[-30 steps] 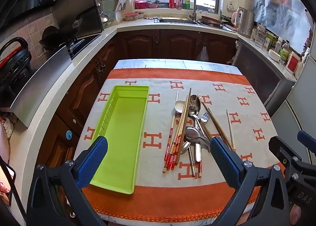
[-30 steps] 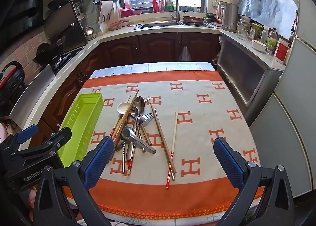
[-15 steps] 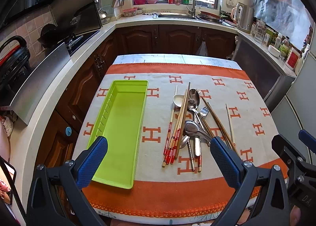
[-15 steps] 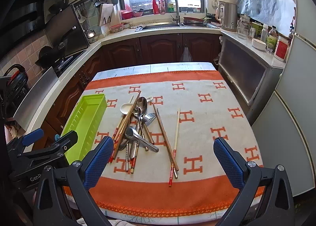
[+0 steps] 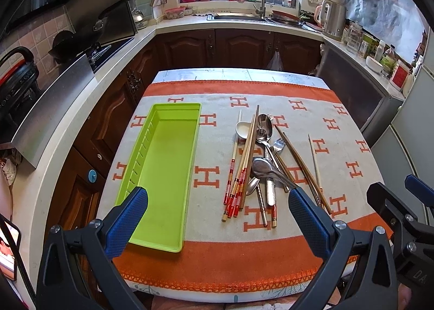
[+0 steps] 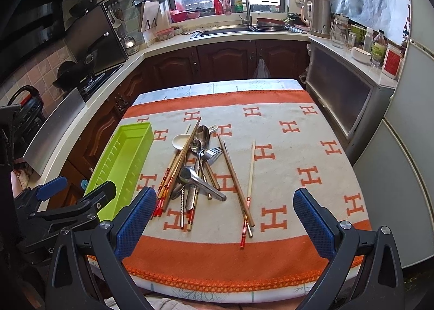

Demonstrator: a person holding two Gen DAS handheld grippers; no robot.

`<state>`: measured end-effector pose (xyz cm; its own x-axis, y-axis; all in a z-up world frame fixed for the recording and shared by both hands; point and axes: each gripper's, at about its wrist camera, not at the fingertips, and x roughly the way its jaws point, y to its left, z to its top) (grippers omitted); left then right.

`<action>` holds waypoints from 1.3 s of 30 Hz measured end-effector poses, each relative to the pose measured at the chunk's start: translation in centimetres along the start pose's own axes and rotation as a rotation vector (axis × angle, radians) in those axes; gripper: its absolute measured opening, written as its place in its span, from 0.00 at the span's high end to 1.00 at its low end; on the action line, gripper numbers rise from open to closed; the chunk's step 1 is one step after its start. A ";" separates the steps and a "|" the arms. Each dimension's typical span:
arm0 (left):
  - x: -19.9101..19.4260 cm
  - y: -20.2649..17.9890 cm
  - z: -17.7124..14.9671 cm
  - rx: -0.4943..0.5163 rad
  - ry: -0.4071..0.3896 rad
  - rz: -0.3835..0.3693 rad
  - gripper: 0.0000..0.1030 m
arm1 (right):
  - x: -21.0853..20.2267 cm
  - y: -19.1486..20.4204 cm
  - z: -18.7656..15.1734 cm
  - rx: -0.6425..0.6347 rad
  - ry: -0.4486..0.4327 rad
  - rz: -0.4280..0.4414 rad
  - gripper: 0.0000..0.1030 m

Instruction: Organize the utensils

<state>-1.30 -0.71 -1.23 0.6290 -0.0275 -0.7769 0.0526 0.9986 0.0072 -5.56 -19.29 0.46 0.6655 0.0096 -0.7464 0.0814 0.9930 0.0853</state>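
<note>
A pile of utensils (image 5: 260, 163) lies mid-table: red-tipped chopsticks, metal spoons, a fork and a white ceramic spoon (image 5: 242, 129). The pile also shows in the right wrist view (image 6: 195, 169). Separate chopsticks (image 6: 251, 188) lie to its right. An empty lime-green tray (image 5: 162, 169) sits left of the pile, also in the right wrist view (image 6: 122, 163). My left gripper (image 5: 217, 218) is open and empty above the table's near edge. My right gripper (image 6: 221, 218) is open and empty, hovering near the front edge.
The table wears an orange and white cloth (image 5: 312, 109) with H marks. Dark wooden cabinets (image 5: 238, 47) and counters ring the table, with a sink (image 5: 238, 17) at the back, a stove (image 5: 108, 47) at left and a refrigerator (image 6: 407, 147) at right.
Both grippers have risen and tilted slightly, so the table sits lower and a bit farther in each view. Nothing on the table has moved.
</note>
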 end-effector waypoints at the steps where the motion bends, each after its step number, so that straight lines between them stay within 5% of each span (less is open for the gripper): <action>1: 0.0 0.0 0.0 0.001 -0.003 0.001 0.00 | 0.0 0.1 0.0 -0.003 0.000 0.002 0.00; 39: -0.3 -1.2 -0.9 0.021 0.002 0.010 0.01 | -0.5 -0.5 -1.2 -0.004 0.004 0.077 0.00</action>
<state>-2.24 -1.88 -1.54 0.6282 -0.0174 -0.7779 0.0629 0.9976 0.0284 -6.81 -19.68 -0.05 0.6669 0.0865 -0.7401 0.0269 0.9898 0.1400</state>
